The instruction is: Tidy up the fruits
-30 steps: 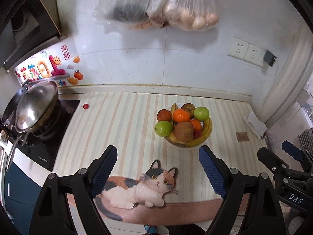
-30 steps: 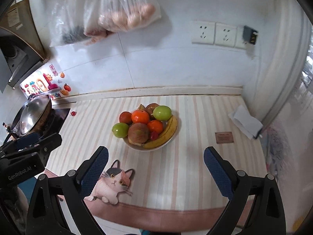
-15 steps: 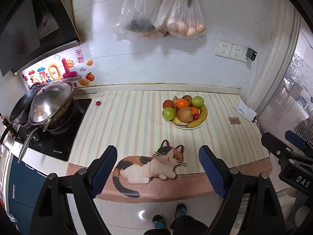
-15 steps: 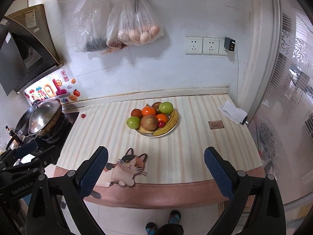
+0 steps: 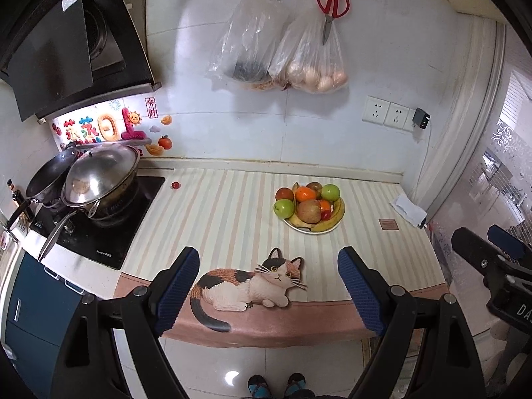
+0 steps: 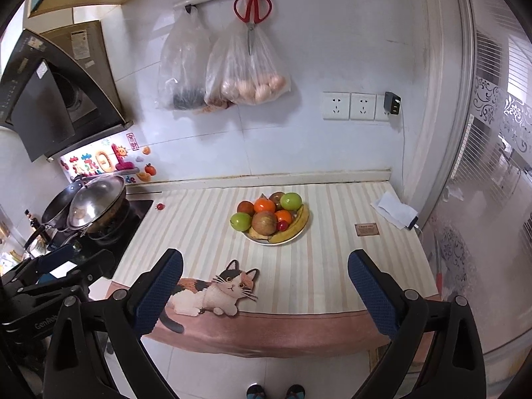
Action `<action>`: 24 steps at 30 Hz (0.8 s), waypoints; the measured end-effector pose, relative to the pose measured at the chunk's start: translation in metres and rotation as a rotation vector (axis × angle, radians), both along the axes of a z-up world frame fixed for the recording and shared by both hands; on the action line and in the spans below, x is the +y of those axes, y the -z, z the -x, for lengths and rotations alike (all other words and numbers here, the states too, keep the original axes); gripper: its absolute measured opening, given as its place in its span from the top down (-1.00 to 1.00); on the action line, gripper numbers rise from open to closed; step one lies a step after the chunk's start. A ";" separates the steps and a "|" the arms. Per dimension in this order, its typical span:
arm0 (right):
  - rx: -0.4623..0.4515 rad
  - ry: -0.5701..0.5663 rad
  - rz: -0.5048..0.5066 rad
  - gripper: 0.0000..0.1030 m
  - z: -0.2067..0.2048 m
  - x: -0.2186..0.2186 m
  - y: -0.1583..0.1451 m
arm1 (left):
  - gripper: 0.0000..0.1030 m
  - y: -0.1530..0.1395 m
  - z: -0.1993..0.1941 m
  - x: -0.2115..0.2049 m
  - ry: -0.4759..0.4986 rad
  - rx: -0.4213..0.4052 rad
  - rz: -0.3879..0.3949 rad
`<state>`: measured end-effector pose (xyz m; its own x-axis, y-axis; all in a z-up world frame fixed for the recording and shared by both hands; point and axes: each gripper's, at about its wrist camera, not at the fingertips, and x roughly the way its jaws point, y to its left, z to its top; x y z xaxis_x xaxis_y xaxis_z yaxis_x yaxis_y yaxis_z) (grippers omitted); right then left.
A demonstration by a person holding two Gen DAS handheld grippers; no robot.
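Observation:
A white plate [image 5: 301, 229] [image 6: 256, 239] sits on the striped counter, heaped with green apples [image 5: 284, 207], oranges [image 5: 305, 194], a banana [image 5: 332, 221] and a brown fruit [image 5: 308, 211]. One small red tomato [image 5: 175, 185] [image 6: 160, 206] lies alone near the stove. My left gripper [image 5: 268, 254] hangs off the counter's front edge, well short of the plate, its jaws opening with nothing between them. My right gripper [image 6: 266, 255] is open too, equally far back and empty.
A stove [image 5: 99, 232] with a lidded wok [image 5: 99, 173] fills the left end. A cat-shaped mat [image 5: 252, 282] lies at the front edge. A white cloth [image 5: 407, 209] and a brown card [image 5: 388, 224] lie to the right. Bags [image 5: 309, 60] and scissors [image 5: 332, 3] hang on the wall. A person's feet [image 5: 276, 387] show on the floor.
Both grippers have drawn back and upward from the counter. The plate looks smaller and farther off, and the front edge, the floor and the feet have come into view.

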<state>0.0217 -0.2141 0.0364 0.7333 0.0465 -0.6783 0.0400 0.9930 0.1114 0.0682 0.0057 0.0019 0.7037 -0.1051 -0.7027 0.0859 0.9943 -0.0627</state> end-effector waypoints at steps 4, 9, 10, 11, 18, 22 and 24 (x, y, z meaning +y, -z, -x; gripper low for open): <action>0.005 -0.002 0.007 -0.99 -0.006 -0.005 0.004 | -0.95 0.002 -0.004 -0.005 -0.005 0.005 0.009; 0.014 -0.016 -0.002 -0.99 -0.024 -0.009 0.015 | -0.97 0.010 -0.018 -0.009 -0.025 0.007 -0.017; 0.021 -0.015 -0.004 -0.99 -0.029 -0.010 0.018 | -0.97 0.012 -0.021 -0.010 -0.028 0.010 -0.023; 0.025 -0.014 -0.004 -0.99 -0.034 -0.011 0.021 | -0.97 0.014 -0.024 -0.010 -0.030 0.013 -0.027; 0.063 -0.007 -0.001 -0.99 -0.067 -0.015 0.045 | -0.97 0.027 -0.044 -0.013 -0.033 0.037 -0.073; 0.079 -0.007 -0.007 -0.99 -0.078 -0.014 0.055 | -0.97 0.033 -0.054 -0.016 -0.031 0.050 -0.092; 0.087 -0.005 -0.011 -0.99 -0.084 -0.014 0.060 | -0.97 0.036 -0.058 -0.017 -0.032 0.057 -0.097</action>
